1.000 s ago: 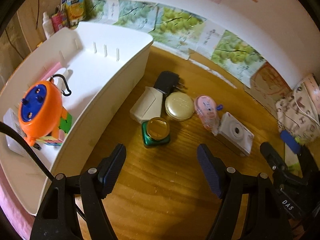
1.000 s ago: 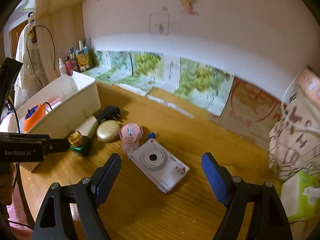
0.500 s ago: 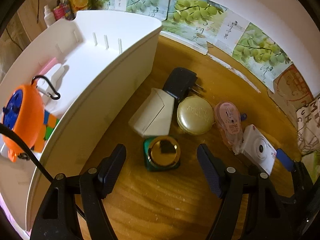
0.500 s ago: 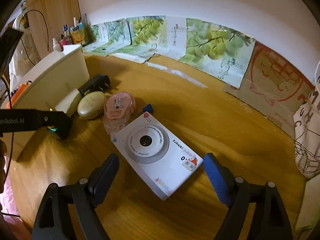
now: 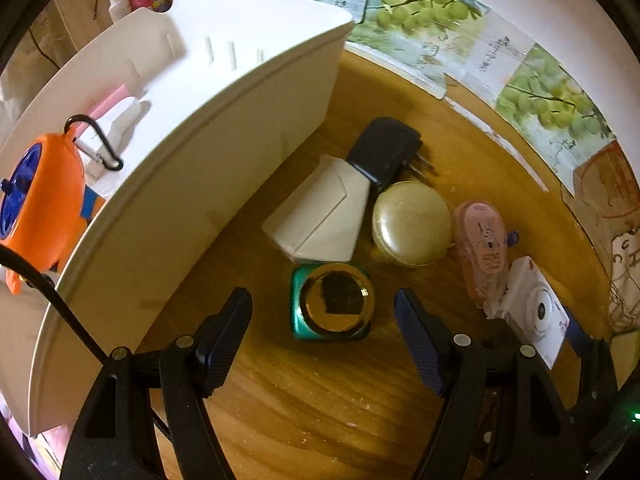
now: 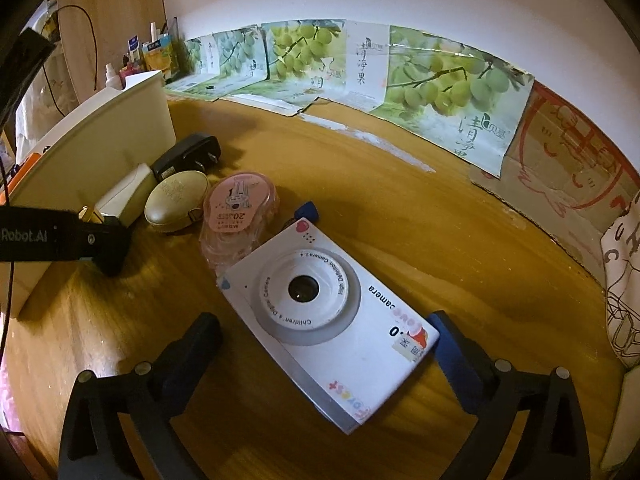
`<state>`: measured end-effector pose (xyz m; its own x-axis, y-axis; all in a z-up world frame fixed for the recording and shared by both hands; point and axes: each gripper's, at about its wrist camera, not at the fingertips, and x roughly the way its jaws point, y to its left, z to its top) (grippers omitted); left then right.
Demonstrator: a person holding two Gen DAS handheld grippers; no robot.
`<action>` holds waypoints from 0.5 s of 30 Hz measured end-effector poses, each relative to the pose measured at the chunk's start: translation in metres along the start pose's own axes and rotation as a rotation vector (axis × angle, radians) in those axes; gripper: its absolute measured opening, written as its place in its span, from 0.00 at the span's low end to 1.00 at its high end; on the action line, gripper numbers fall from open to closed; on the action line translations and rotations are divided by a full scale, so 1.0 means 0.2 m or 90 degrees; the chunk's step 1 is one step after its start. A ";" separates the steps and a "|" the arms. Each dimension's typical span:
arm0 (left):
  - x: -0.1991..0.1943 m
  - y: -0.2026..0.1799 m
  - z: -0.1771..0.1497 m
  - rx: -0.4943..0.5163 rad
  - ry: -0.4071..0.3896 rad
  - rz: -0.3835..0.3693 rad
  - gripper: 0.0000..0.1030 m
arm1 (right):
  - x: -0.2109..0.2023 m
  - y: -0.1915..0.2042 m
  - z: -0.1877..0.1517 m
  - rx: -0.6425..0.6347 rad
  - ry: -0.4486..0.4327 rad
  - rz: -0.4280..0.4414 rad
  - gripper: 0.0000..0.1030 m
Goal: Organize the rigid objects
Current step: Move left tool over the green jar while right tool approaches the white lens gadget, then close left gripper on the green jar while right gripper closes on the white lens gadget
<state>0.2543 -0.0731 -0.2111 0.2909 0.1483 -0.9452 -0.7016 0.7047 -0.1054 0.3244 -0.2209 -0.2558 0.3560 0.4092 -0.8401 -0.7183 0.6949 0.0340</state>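
Observation:
A green jar with a gold lid point(image 5: 332, 306) stands on the wooden table, between the fingers of my left gripper point(image 5: 321, 300). That gripper is open, its pads clear of the jar on both sides. A white children's camera point(image 6: 320, 312) lies flat and askew between the fingers of my right gripper point(image 6: 324, 322). Its jaws are opening, and the pads do not press on the camera. The left gripper's finger point(image 6: 60, 236) also shows in the right wrist view. The camera point(image 5: 536, 312) lies right of the jar.
A white bin point(image 5: 180, 160) stands left of the jar, holding an orange gadget point(image 5: 44, 200) and small items. Beyond the jar lie a white box point(image 5: 320, 220), black plug adapter point(image 5: 384, 152), gold round case point(image 5: 412, 224) and pink tape dispenser point(image 5: 482, 248). Posters line the wall.
Both grippers have come down closer to the table, the left one over the green jar and the right one over the camera. The right gripper's fingers have spread wider.

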 end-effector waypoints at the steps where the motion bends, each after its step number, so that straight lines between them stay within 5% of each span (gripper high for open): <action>1: 0.00 0.00 0.00 0.000 -0.003 0.004 0.74 | 0.00 0.00 0.00 0.000 0.000 0.000 1.00; 10: 0.05 -0.05 0.01 0.025 -0.016 0.007 0.72 | 0.01 0.00 0.01 0.015 -0.004 -0.012 0.94; 15: 0.07 -0.04 0.03 0.019 -0.024 0.007 0.55 | -0.01 -0.02 0.00 0.025 -0.016 -0.018 0.83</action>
<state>0.2682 -0.0728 -0.2210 0.3080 0.1814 -0.9340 -0.6857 0.7228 -0.0858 0.3266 -0.2234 -0.2539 0.3909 0.4040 -0.8271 -0.6844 0.7284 0.0323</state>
